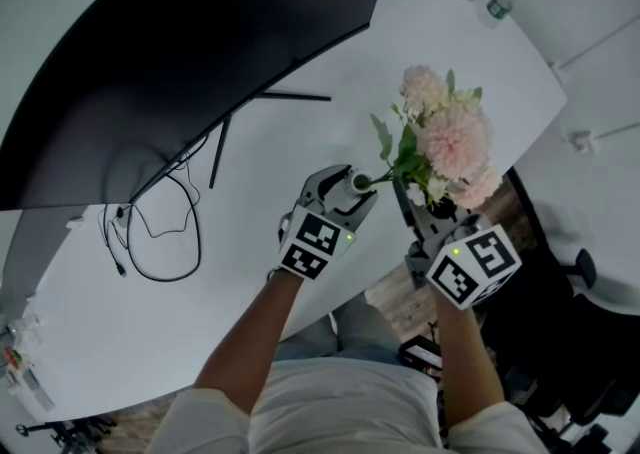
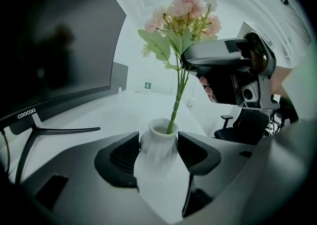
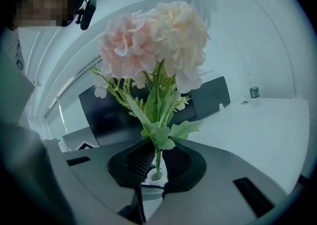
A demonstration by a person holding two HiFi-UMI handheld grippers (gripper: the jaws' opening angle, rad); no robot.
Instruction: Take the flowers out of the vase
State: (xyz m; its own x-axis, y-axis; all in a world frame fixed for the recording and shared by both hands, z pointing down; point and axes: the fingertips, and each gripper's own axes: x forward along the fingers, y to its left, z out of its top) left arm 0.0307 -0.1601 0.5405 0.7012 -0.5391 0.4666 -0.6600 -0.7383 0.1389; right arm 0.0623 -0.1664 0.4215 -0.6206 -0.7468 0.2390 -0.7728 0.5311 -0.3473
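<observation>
A small white vase (image 1: 360, 182) stands near the desk's near edge, and my left gripper (image 1: 347, 194) is shut on its body. In the left gripper view both pads press the vase (image 2: 157, 157) from either side, and a green stem (image 2: 177, 102) rises from its mouth. The pink and cream flowers (image 1: 450, 137) lean to the right above it. My right gripper (image 1: 428, 210) is shut on the stems just under the leaves. In the right gripper view its pads pinch the stem (image 3: 157, 155), whose lower end still sits in the vase mouth (image 3: 155, 175).
A large curved monitor (image 1: 200, 52) fills the far left of the white desk (image 1: 250, 272), with its stand legs and a loop of black cable (image 1: 165, 232) in front. A small bottle (image 1: 500, 4) stands at the far corner. An office chair (image 1: 560, 322) is at the right.
</observation>
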